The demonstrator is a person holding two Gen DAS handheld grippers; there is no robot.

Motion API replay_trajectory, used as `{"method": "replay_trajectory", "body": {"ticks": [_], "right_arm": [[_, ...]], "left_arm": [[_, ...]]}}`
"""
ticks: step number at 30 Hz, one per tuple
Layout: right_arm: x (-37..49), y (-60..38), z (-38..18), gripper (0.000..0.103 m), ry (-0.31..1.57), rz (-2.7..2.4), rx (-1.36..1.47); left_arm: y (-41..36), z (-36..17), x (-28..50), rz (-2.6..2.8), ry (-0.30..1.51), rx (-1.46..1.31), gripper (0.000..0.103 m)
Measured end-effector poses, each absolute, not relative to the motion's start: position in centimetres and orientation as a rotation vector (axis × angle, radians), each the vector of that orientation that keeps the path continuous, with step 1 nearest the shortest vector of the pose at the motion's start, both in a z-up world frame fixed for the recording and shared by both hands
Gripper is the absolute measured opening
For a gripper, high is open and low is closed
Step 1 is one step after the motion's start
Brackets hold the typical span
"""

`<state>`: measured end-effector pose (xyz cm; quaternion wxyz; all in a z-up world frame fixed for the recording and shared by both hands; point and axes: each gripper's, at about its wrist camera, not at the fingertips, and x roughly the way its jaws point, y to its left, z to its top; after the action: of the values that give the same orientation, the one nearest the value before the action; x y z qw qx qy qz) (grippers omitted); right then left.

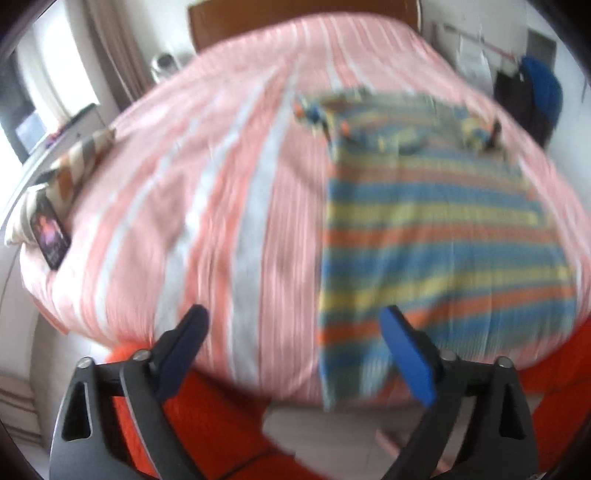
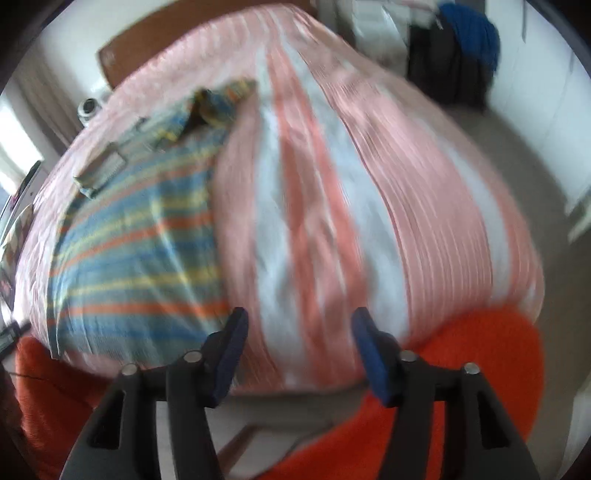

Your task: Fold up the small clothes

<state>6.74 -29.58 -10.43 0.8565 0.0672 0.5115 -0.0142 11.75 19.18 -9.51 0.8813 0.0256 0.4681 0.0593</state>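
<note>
A small striped garment (image 1: 436, 236) in blue, yellow and orange lies flat on the pink striped bed (image 1: 221, 184), its near hem at the bed's front edge. In the right wrist view it (image 2: 136, 240) lies to the left. My left gripper (image 1: 295, 350) is open and empty, above the bed's front edge, just left of the garment's near corner. My right gripper (image 2: 299, 354) is open and empty, above the front edge of the bed (image 2: 406, 206), right of the garment. Both views are blurred.
A striped pillow (image 1: 74, 170) and a dark phone or book (image 1: 51, 236) lie at the bed's left edge. Orange cloth (image 2: 461, 369) is below the bed front. A wooden headboard (image 1: 295, 14) stands at the far end. Dark and blue clothes (image 2: 465, 48) hang at the right.
</note>
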Motion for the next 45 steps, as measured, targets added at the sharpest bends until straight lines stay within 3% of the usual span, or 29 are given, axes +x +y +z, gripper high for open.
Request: {"method": "replay_trajectory", "body": {"ticks": [6, 12, 18, 22, 23, 24, 29, 34, 38, 45], "right_arm": [[11.1, -24.8, -7.6, 0.061, 0.985, 0.186, 0.025], [18.4, -17.9, -5.2, 0.062, 0.85, 0.387, -0.305], [27.1, -9.8, -9.4, 0.061, 0.847, 0.566, -0.563], [33.6, -7.9, -13.9, 0.06, 0.924, 0.501, -0.533], [35.0, -8.5, -14.7, 0.041, 0.969, 0.48, -0.474], [35.6, -9.3, -14.7, 0.007, 0.992, 0.468, -0.417], [36.0, -19.2, -9.5, 0.008, 0.918, 0.281, -0.164], [33.9, -36.0, -5.1, 0.008, 0.845, -0.024, 0.067], [32.5, -43.7, -7.0, 0.008, 0.901, -0.128, 0.23], [30.4, -47.5, -11.2, 0.003, 0.946, -0.208, 0.423]], "left_arm": [[16.6, -10.3, 13.1, 0.177, 0.858, 0.059, 0.101], [18.0, -13.9, 9.5, 0.225, 0.852, -0.023, 0.101], [19.6, -13.8, 7.3, 0.259, 0.87, -0.069, 0.101], [20.3, -14.5, 7.6, 0.291, 0.887, -0.101, 0.101], [20.3, -14.7, 7.7, 0.29, 0.9, -0.101, 0.101], [20.4, -15.0, 7.8, 0.283, 0.912, -0.106, 0.101], [21.0, -16.2, 8.5, 0.253, 0.959, -0.184, 0.102], [20.8, -16.8, 8.6, 0.254, 0.938, -0.201, 0.103], [20.7, -16.9, 8.6, 0.261, 0.928, -0.204, 0.103], [20.5, -17.1, 8.4, 0.246, 0.914, -0.175, 0.103]]}}
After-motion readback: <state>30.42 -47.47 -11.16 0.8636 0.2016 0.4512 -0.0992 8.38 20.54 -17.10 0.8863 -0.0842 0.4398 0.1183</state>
